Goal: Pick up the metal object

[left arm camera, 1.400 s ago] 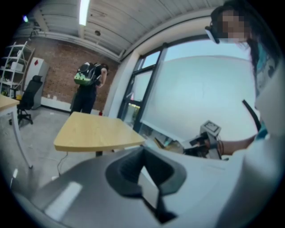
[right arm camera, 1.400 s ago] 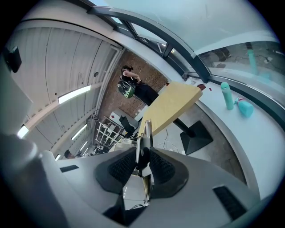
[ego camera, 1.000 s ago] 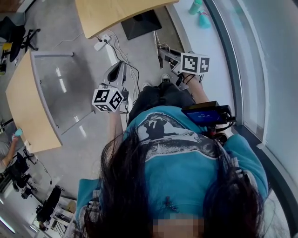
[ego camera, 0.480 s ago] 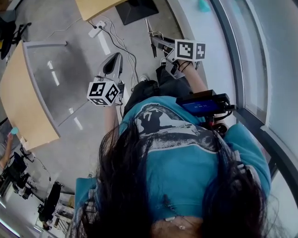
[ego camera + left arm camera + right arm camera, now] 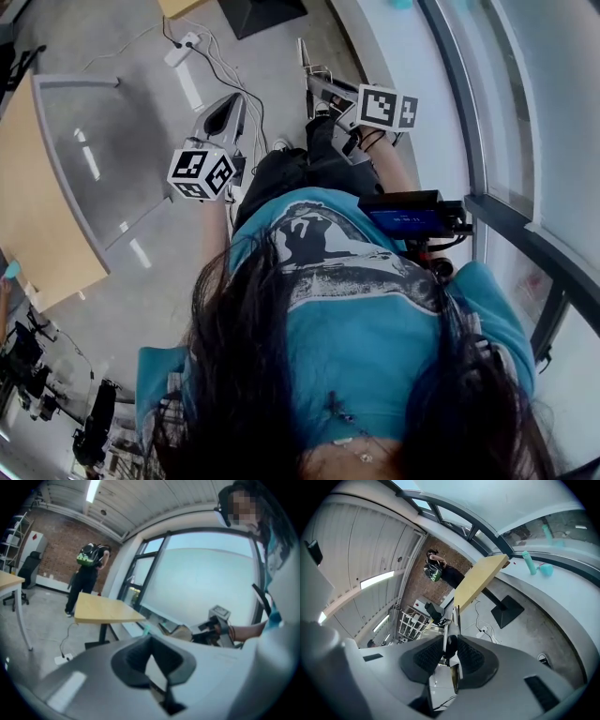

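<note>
In the right gripper view, the thin metal object (image 5: 453,620) stands upright between the ribbed dark pads of my right gripper (image 5: 451,645), which is shut on it. Seen from the head view, the right gripper (image 5: 315,90) is held out over the grey floor, and the metal object (image 5: 302,56) sticks out past its tips. My left gripper (image 5: 232,101) is held beside it at the left, over the floor. Its jaws meet at the tips with nothing between them. In its own view the left gripper (image 5: 151,640) points toward a wooden table (image 5: 104,609).
A wooden table (image 5: 33,220) stands at the left. A power strip (image 5: 181,49) and cables lie on the floor ahead. A window wall (image 5: 525,112) runs along the right. A person with a backpack (image 5: 88,573) stands far off. A teal bottle (image 5: 527,562) sits on the window ledge.
Both grippers have moved forward and up in the head view, and the floor and tables have slid toward the top left. The right gripper still holds the metal object.
</note>
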Demonstrator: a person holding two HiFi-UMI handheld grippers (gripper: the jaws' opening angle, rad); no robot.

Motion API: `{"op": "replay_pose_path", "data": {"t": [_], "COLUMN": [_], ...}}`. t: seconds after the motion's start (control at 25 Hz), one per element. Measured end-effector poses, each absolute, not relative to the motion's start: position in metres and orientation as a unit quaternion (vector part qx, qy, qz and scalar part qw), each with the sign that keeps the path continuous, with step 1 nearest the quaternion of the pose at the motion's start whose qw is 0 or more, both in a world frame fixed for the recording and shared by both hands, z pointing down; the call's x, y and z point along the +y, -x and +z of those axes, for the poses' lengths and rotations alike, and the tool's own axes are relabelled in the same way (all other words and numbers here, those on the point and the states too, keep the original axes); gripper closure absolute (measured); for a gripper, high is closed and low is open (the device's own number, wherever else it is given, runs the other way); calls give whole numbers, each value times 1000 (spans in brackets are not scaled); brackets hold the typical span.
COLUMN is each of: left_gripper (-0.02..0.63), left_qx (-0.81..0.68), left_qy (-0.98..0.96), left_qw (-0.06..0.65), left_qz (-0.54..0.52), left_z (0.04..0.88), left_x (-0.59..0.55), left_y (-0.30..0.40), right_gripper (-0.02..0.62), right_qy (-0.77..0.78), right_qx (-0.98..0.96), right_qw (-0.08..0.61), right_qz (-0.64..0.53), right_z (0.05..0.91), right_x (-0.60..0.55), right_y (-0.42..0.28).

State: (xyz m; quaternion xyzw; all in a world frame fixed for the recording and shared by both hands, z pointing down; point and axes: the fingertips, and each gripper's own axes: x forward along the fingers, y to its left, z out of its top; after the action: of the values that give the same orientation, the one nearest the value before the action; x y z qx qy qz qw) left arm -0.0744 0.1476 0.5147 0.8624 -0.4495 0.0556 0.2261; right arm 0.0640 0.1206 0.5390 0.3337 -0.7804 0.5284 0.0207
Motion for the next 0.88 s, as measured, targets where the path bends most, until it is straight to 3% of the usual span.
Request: {"op": "replay_pose_path", "data": {"t": [0.48,0.88], "left_gripper": [607,607], "left_qx": [-428,-433], "left_qy": [-879,-880], "left_qw": [206,196], "left_qz": [41,30], "left_z": [515,508], "left_x": [196,192], "left_y": [90,87], "right_gripper": [495,495], "right_qy": [-342,-335], "right_qx": [-769,-780], "right_qw": [-25,-23], "right_qz": [539,529], "right_z": [534,524], "right_x": [185,175], "right_y": [-48,-53]}}
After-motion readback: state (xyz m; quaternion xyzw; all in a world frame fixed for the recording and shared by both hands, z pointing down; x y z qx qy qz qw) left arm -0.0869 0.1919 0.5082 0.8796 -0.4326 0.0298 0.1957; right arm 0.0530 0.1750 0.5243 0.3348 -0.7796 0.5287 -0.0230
